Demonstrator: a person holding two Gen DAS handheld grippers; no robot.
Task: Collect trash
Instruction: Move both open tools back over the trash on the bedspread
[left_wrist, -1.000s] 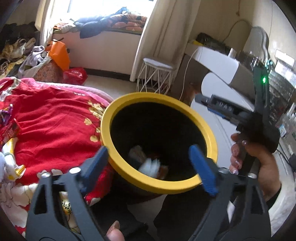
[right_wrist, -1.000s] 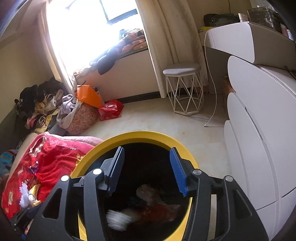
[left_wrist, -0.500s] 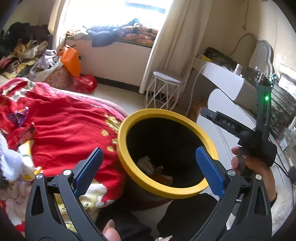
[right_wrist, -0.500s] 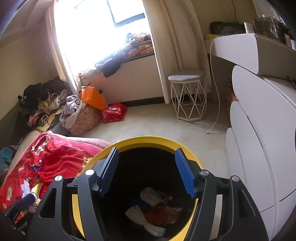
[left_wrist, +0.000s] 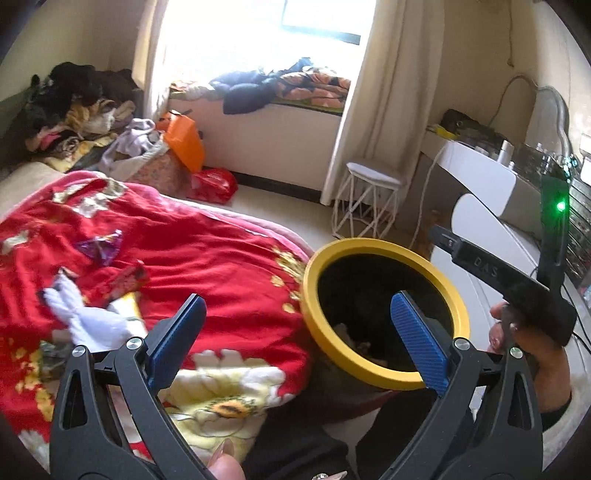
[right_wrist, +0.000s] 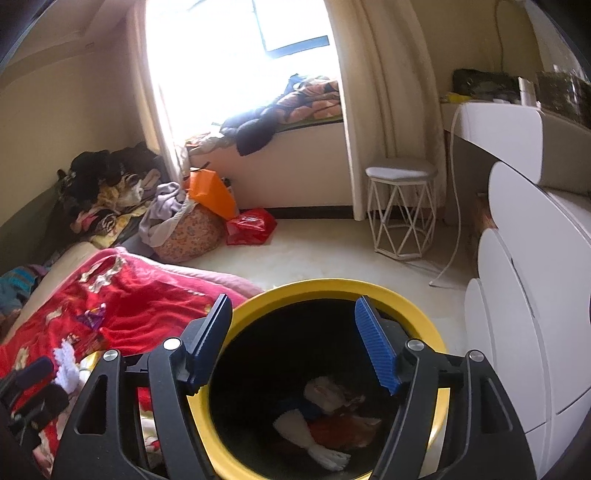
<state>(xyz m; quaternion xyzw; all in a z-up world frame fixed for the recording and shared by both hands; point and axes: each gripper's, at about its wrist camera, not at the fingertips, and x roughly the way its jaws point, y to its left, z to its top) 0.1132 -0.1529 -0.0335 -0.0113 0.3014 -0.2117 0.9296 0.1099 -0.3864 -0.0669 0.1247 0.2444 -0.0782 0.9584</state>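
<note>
Both grippers lifted back from yellow-rimmed bin (right_wrist: 436, 325) — white tissue now lies inside with other trash (right_wrist: 328, 421). Right gripper (right_wrist: 295, 343) jaws opening, nothing between; left gripper (left_wrist: 295, 332) wide, empty. More tissue (left_wrist: 92, 317) and wrappers (left_wrist: 101, 245) remain on red blanket (left_wrist: 207, 251) — next pickup there.

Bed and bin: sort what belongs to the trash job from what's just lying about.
Job:
yellow-rimmed bin
trash inside it
white wad, purple wrapper and red wrapper on the red blanket

Lying about:
white stool
clothes pile
orange bag
</note>
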